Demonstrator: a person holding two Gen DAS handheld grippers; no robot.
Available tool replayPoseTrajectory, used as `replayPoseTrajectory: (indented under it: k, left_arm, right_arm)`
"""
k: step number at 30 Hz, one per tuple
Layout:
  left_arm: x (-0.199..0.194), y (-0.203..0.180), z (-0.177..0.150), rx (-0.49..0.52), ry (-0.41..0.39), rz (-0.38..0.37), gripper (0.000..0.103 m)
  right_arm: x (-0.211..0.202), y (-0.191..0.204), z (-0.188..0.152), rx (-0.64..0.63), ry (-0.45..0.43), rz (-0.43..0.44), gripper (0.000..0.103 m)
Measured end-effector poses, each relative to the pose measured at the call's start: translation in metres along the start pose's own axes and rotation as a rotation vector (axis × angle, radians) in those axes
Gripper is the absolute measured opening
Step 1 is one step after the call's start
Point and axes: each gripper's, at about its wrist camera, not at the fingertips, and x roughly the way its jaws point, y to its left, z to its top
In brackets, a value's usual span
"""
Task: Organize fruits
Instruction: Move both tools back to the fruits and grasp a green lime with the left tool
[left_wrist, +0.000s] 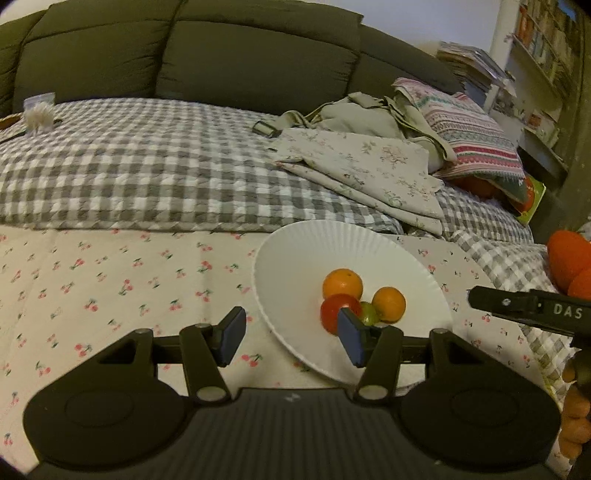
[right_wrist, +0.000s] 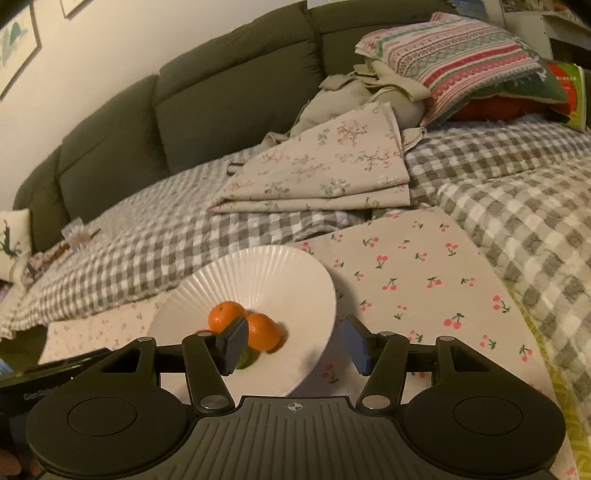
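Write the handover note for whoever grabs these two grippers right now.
Left gripper: open, holding nothing.
Right gripper: open, holding nothing.
White plate sits on the cherry-print cloth. On it, bunched together: two oranges, a red fruit and a small green fruit.
Done: four fruits plated.
Left: no loose fruit clearly in view; orange shapes at the left view's right edge are unclear, so check there.

Round white ribbed plate carrying two orange round mandarins, one red round fruit and one small green fruit. It rests on a cream cotton cloth printed with small red cherries; beyond lies a grey-and-white checked quilt. Farther off: dark olive-green padded sofa back, folded beige floral-print fabric, pink, white and green striped patterned pillow at far right.
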Motion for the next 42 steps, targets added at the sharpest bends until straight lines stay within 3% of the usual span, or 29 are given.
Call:
replayPoseTrajectory:
  k: [11, 23, 34, 42]
  left_arm:
    - [-0.041, 0.01, -0.014, -0.022, 0.029, 0.034, 0.054]
    - [-0.065, -0.006, -0.049, -0.009, 0.109, 0.031, 0.056]
    - [-0.058, -0.026, -0.071, 0.064, 0.166, 0.016, 0.068]
    - [-0.044, -0.038, -0.085, 0.151, 0.193, 0.024, 0.07]
  right_arm:
    - [-0.038, 0.017, -0.008, -0.037, 0.006, 0.021, 0.062]
    - [-0.079, 0.037, -0.031, -0.035, 0.028, 0.083, 0.068]
    - [-0.086, 0.041, -0.043, -0.038, 0.065, 0.095, 0.08]
    - [-0.073, 0.042, -0.049, -0.059, 0.109, 0.072, 0.086]
